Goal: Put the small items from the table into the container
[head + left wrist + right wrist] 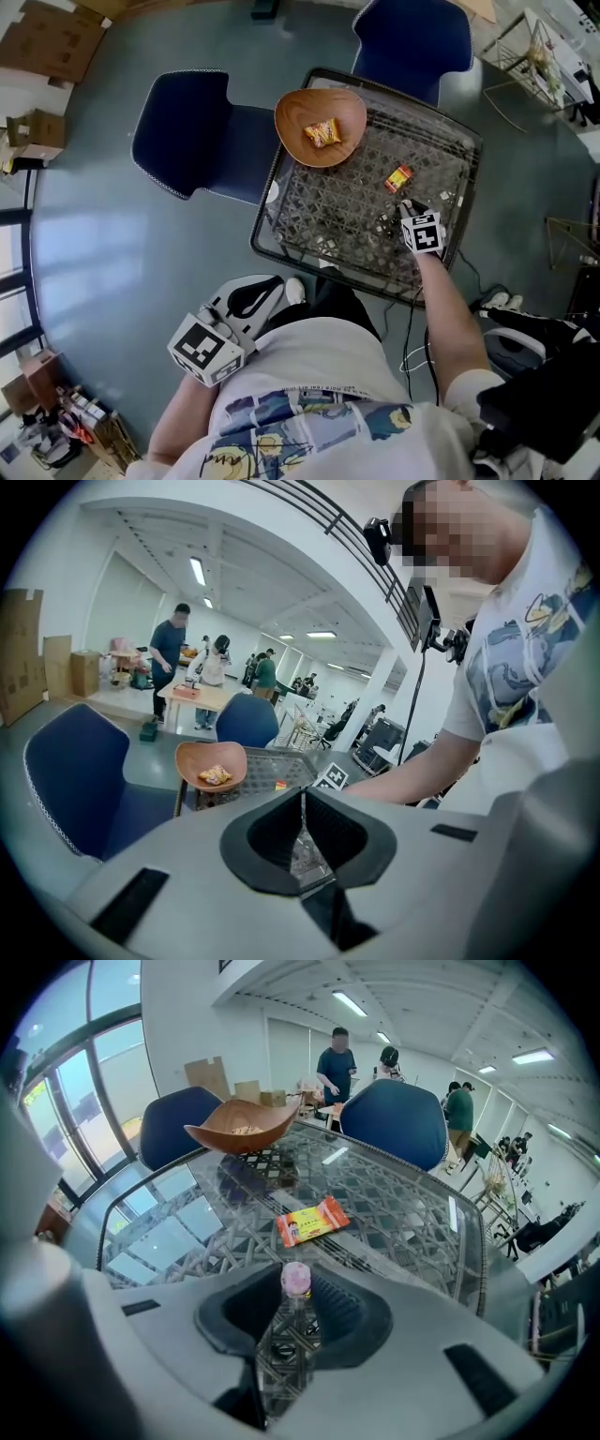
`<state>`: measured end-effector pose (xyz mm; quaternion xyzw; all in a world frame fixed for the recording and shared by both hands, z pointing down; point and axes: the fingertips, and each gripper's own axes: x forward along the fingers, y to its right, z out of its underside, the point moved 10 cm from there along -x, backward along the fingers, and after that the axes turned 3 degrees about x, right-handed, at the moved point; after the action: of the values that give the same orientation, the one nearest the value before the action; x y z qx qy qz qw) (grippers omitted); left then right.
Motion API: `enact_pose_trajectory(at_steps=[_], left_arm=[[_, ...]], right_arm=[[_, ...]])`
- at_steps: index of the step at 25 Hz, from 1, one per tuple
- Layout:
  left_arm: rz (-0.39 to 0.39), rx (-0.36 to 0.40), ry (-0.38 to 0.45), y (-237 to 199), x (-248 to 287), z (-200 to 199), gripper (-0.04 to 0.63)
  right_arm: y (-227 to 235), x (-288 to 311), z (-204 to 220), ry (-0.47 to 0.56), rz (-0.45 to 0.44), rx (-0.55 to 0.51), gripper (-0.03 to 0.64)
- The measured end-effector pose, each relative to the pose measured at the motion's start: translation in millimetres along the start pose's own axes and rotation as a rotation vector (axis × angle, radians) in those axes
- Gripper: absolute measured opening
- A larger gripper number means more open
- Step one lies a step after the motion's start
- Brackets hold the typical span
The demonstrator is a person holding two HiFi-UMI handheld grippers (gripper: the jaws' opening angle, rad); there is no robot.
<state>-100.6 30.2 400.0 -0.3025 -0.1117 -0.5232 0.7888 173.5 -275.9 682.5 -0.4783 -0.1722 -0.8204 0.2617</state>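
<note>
The right gripper is clenched on a small pink sweet low over the glass surface, near a red and yellow packet. A wooden bowl at the surface's far corner holds an orange packet. The left gripper is held off the surface, jaws together and empty.

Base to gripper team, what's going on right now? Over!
Right hand-held gripper shut on pink candy at table. Left hand-held gripper shut, empty, off the table. Orange packet on table; one snack in wooden bowl. Nothing blocks the bowl.
</note>
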Motion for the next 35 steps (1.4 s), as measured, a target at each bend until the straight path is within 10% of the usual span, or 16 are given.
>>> enact_pose_trajectory(at_steps=[18,35], left_arm=[[-0.106,-0.066,0.082,-10,-29,10,0.011],[-0.315,-0.203,0.125,-14,-65,35,0.009]], right_arm=[[-70,-13,-172,0.221,-0.194,-0.214,0.098],[-101,81,-207,0.093,-0.250,-0.320,0.100]])
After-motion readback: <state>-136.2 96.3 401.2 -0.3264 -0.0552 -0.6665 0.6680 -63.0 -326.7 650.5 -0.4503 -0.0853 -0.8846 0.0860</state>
